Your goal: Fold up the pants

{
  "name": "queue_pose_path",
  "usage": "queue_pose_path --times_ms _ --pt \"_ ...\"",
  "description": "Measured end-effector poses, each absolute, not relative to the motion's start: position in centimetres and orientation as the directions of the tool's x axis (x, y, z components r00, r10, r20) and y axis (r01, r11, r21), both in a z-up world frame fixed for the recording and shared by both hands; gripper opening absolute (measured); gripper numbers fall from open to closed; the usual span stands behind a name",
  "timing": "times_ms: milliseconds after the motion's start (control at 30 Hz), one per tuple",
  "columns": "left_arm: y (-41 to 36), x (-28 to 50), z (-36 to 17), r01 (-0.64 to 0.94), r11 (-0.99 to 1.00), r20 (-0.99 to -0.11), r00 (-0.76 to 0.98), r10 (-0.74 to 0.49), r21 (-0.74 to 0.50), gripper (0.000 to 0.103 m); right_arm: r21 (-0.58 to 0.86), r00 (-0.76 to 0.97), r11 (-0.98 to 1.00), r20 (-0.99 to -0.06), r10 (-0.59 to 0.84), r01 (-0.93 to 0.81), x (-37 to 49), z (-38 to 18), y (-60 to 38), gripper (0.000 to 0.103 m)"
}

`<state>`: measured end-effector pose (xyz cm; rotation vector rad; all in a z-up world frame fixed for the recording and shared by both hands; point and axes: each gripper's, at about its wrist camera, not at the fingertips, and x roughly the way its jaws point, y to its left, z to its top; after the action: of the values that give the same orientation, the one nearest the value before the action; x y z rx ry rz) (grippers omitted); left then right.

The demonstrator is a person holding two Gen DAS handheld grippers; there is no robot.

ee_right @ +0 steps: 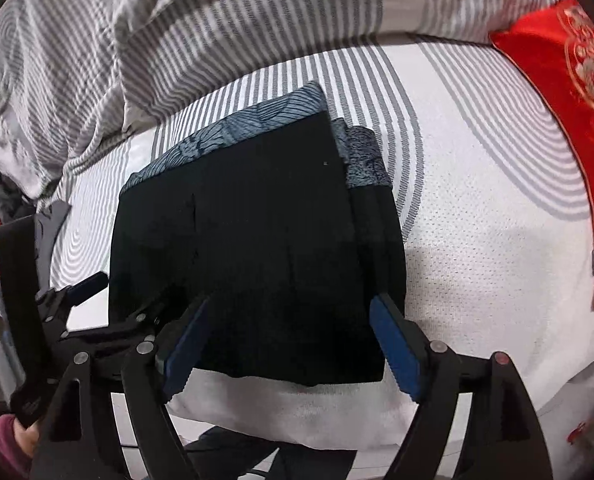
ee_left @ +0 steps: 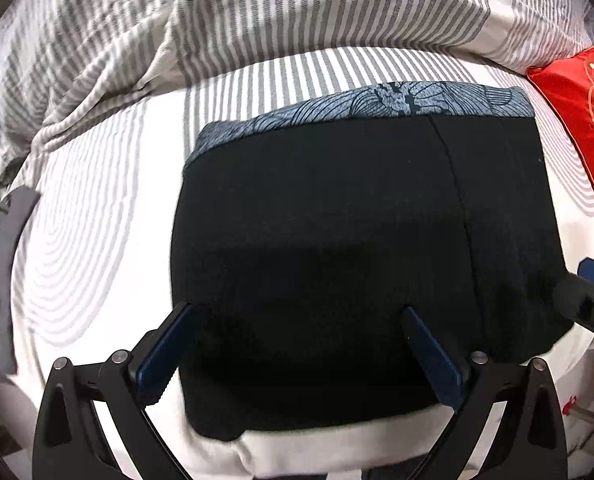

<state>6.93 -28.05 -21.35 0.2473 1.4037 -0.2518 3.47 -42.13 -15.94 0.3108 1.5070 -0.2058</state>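
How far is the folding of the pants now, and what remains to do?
Mostly done: the black pants lie as a compact stacked rectangle on the striped mattress, the patterned waistband at the far edge. In hand: nothing; the left tool and right tool are both open over the near edge. Left, probably: only smoothing or one more fold.

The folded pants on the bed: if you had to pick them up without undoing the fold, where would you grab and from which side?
Probably the near edge of the pants, approached from the front of the bed. That edge is a thick black stack lying flat, and both the left gripper and right gripper are open around it. The far, patterned band looks thinner and staggered.
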Motion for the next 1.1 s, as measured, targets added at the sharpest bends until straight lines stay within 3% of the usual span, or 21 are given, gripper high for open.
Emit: queue_pose_path --times_ms 300,1100 --pt "-27.3 5.1 -19.8 0.299 0.954 -0.991 0.132 -0.01 0.03 0.102 0.066 0.066 0.947 -0.997 0.047 0.315 3.5 -15.5 -41.3 0.089" --pt "-27.4 4.7 -19.5 0.321 0.947 -0.99 0.138 -0.018 0.027 0.102 0.036 0.039 0.956 -0.999 0.026 0.292 3.9 -15.9 -40.3 0.09"
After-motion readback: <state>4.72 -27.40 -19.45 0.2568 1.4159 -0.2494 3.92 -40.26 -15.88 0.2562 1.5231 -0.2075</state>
